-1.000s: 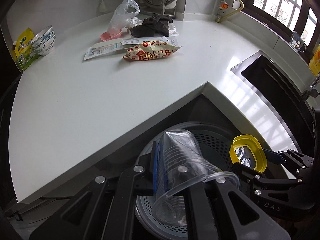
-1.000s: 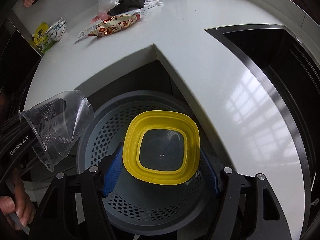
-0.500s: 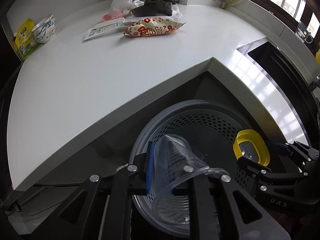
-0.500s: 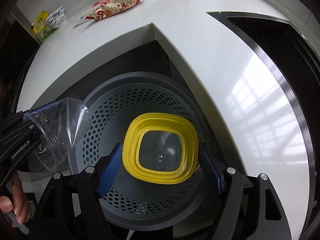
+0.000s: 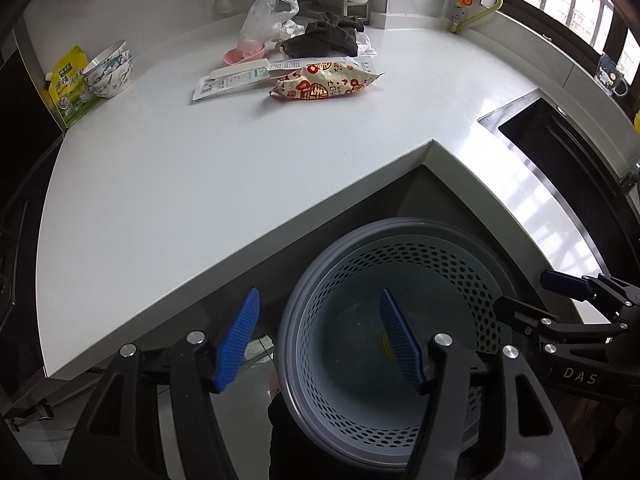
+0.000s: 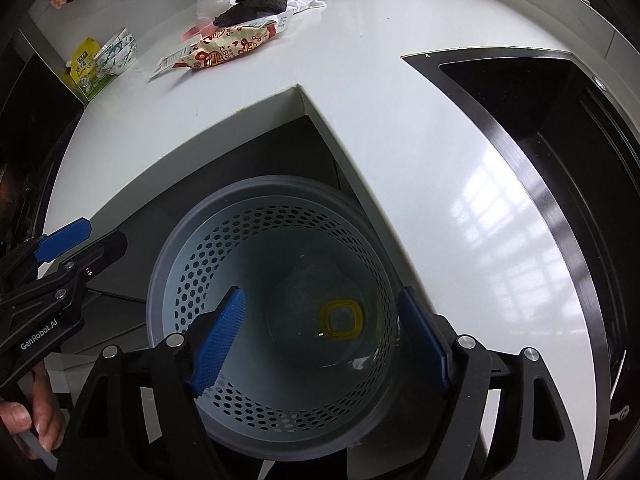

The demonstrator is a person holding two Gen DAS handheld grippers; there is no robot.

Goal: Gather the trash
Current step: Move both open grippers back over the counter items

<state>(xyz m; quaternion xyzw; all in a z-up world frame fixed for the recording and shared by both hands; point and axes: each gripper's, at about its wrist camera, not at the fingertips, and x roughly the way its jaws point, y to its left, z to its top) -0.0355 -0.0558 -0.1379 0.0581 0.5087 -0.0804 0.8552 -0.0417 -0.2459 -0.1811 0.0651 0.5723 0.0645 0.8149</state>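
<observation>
A grey perforated trash bin [image 5: 492, 264] [image 6: 256, 192] stands on the floor in the notch of the white counter. A yellow-rimmed lid [image 6: 341, 319] lies at its bottom, with a clear plastic cup faintly visible beside it. My left gripper [image 5: 320, 340] is open and empty over the bin's left rim. My right gripper [image 6: 320, 344] is open and empty over the bin's mouth. A red-patterned snack bag [image 5: 326, 84] [image 6: 228, 48], a flat white package [image 5: 240, 76] and a clear plastic bag [image 5: 268, 16] lie at the counter's back.
A dark cloth [image 5: 324, 38], a pink dish [image 5: 244, 54], stacked bowls [image 5: 108, 70] and a yellow-green pouch [image 5: 68, 84] sit at the back of the counter [image 5: 200, 168]. A black sink [image 6: 560, 128] is sunk into the right side.
Both grippers opened. The clear cup dropped from the left gripper and the yellow lid from the right gripper into the bin. Both grippers are now empty.
</observation>
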